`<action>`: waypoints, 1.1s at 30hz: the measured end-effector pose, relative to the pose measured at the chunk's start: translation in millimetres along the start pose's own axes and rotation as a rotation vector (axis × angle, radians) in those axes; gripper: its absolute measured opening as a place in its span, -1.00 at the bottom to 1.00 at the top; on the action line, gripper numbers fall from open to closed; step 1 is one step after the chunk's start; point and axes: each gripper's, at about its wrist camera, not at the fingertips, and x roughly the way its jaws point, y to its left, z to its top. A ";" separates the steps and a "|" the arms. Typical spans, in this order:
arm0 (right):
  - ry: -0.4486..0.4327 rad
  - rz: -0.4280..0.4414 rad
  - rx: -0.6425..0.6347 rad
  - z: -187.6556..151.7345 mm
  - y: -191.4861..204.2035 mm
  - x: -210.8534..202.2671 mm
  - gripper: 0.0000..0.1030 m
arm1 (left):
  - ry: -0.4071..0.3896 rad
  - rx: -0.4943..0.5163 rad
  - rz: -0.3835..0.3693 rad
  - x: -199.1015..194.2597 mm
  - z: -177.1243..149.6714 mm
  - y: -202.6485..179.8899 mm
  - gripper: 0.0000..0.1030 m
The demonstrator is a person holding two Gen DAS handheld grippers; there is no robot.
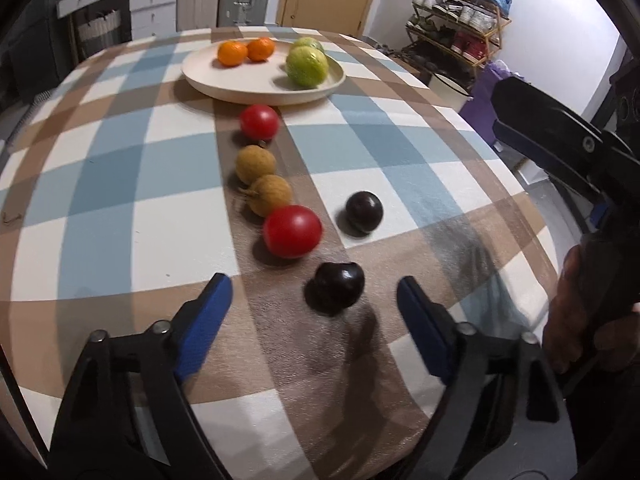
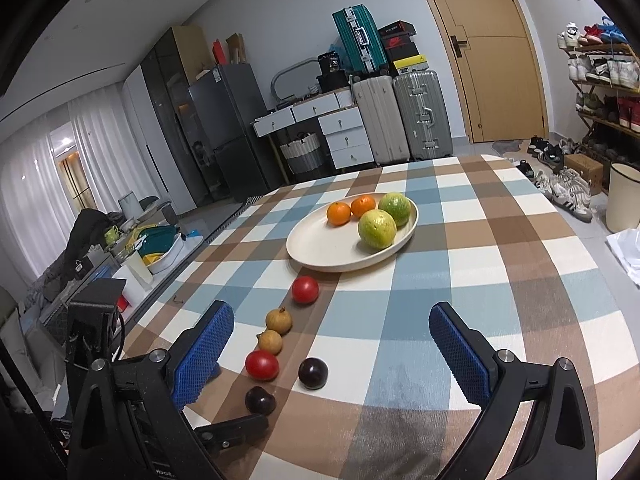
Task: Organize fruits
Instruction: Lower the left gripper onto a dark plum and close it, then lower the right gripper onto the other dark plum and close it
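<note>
On the far plate [image 1: 208, 80]: two oranges [image 1: 232, 53] [image 1: 261, 49] and two green fruits [image 1: 307, 66] [image 1: 308, 43]. On the cloth nearer: two tomatoes [image 1: 259, 121] [image 1: 292, 231], two tan longans [image 1: 255, 164] [image 1: 272, 195], and two dark plums [image 1: 364, 212] [image 1: 336, 289]. One plate, ten fruits in all.

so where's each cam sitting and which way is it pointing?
Left wrist: on the left gripper, angled down at the near dark plum; the right gripper's side and a hand show.
Right wrist: on the right gripper, looking across the table at the plate; left gripper visible lower left.
Shared: plate, fruit row.
</note>
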 end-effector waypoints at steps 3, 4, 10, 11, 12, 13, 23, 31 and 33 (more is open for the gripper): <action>0.005 -0.001 0.004 -2.2 -1.5 0.4 0.95 | -0.002 0.006 -0.026 -0.7 0.0 -2.0 0.16; 0.006 -0.001 0.005 -2.3 -1.8 0.3 0.94 | -0.003 0.008 -0.029 -1.4 0.2 -2.1 -0.01; 0.022 0.003 0.018 -5.8 -3.1 1.9 0.94 | -0.008 0.028 -0.115 -3.8 -1.0 -2.9 -0.56; 0.027 0.005 0.020 -6.8 -3.6 2.4 0.94 | -0.009 0.031 -0.130 -4.7 -1.2 -3.2 -0.56; 0.032 0.006 0.021 -7.7 -3.8 2.8 0.94 | -0.013 0.031 -0.131 -6.4 -1.6 -2.9 -0.56; 0.040 0.009 0.025 -8.3 -4.3 4.1 0.94 | -0.024 0.030 -0.126 -9.1 -1.4 -2.3 -0.56; 0.118 0.016 0.030 -16.3 -2.1 19.0 0.94 | -0.082 0.002 -0.114 -33.9 0.9 15.7 -0.56; 0.204 0.006 0.046 -27.2 -3.1 39.0 0.94 | -0.124 -0.053 -0.090 -54.5 3.1 42.8 -0.56; 0.214 0.003 0.041 -28.8 -1.4 41.8 0.94 | -0.131 -0.067 -0.085 -59.1 4.0 48.3 -0.56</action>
